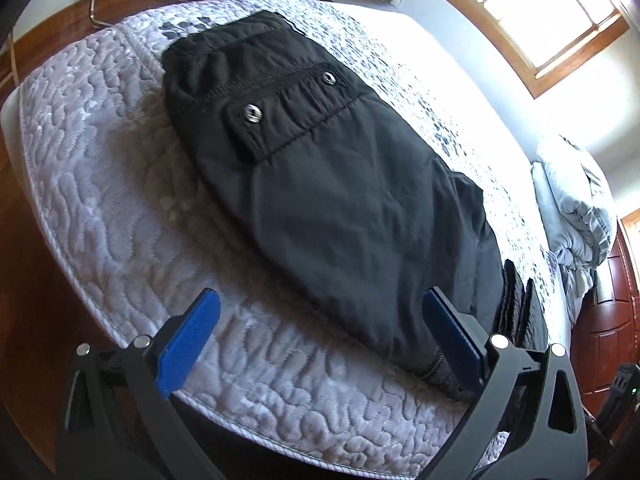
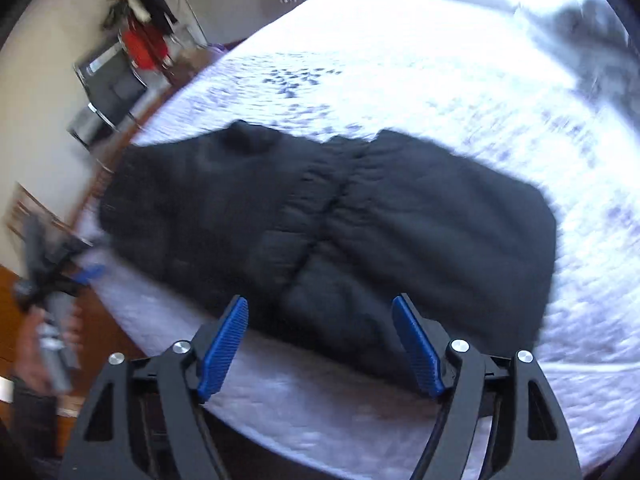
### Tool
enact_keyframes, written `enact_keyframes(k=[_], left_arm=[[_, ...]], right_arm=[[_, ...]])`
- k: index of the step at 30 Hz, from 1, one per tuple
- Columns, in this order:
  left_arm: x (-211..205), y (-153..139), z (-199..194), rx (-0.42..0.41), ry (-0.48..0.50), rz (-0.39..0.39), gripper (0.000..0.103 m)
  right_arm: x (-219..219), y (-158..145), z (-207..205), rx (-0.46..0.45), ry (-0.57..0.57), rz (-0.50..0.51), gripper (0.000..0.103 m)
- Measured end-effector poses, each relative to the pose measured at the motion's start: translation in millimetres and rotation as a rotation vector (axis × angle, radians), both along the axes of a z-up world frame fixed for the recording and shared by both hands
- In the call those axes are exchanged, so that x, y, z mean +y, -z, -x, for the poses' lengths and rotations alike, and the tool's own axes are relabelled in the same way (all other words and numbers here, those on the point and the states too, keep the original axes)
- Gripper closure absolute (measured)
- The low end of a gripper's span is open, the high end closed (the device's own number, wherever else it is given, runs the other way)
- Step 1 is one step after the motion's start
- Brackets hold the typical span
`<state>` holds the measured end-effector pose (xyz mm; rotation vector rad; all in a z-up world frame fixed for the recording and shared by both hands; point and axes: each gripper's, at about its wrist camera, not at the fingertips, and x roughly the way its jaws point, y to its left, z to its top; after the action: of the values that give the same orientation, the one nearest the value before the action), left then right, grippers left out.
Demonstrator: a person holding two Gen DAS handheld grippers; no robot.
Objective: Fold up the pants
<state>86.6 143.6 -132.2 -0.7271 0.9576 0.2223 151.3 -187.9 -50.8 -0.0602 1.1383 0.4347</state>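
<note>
Black pants [image 1: 320, 184] lie folded compact on the quilted bed [image 1: 100, 200], centre frame. Left hand-held gripper [image 1: 320, 344] and right hand-held gripper [image 2: 320, 344] both gape empty at 6 o'clock (right view blurred). Likely finishing: smooth edges, keep the stack square.

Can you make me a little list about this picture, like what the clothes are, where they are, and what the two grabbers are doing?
clothes: black pants, folded into a compact bundle
details: pocket flap with two metal snaps
where: lying on the quilted mattress
left gripper: open, at the bundle's near edge, holding nothing
right gripper: open, at the near edge, holding nothing
nearby: grey bedding heaped at the bed's far end
</note>
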Motion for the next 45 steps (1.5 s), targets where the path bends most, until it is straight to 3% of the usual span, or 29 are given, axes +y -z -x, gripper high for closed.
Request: enact_keyframes(k=[7,9,12,13,18,22,33,38,45], left_arm=[[-15,-2,-4,0.003,0.048,-0.018,0.003],[-13,-1,-3,0.006,0.043,-0.016,0.003],[-9,2,-2,0.012,0.025,-0.007,0.003],[-8,4,-2,0.016,0.020,-0.001,0.003],[-5,9,1,0.025,0.008,0.011,0.003],[-4,12,0,0.032,0.006,0.021,0.003],[-11,17,-2,0.043,0.021,0.025,0.003],[-10,19,-5,0.047,0.012,0.025,0.003],[-7,20,-6,0.037,0.004,0.025,0.003]], right_arm=[[41,29,4,-0.062,-0.132,0.254,0.026],[39,36,2,-0.067,-0.127,0.285,0.030],[29,45,-8,0.007,-0.115,0.216,0.059],[23,47,-13,0.047,-0.098,0.159,0.076],[16,35,-15,0.074,-0.112,0.012,0.094],[33,20,-11,0.061,-0.172,-0.074,0.095],[72,53,8,0.122,-0.293,-0.008,0.095],[58,53,4,0.136,-0.253,-0.061,0.095],[63,54,-5,0.135,-0.244,-0.054,0.094]])
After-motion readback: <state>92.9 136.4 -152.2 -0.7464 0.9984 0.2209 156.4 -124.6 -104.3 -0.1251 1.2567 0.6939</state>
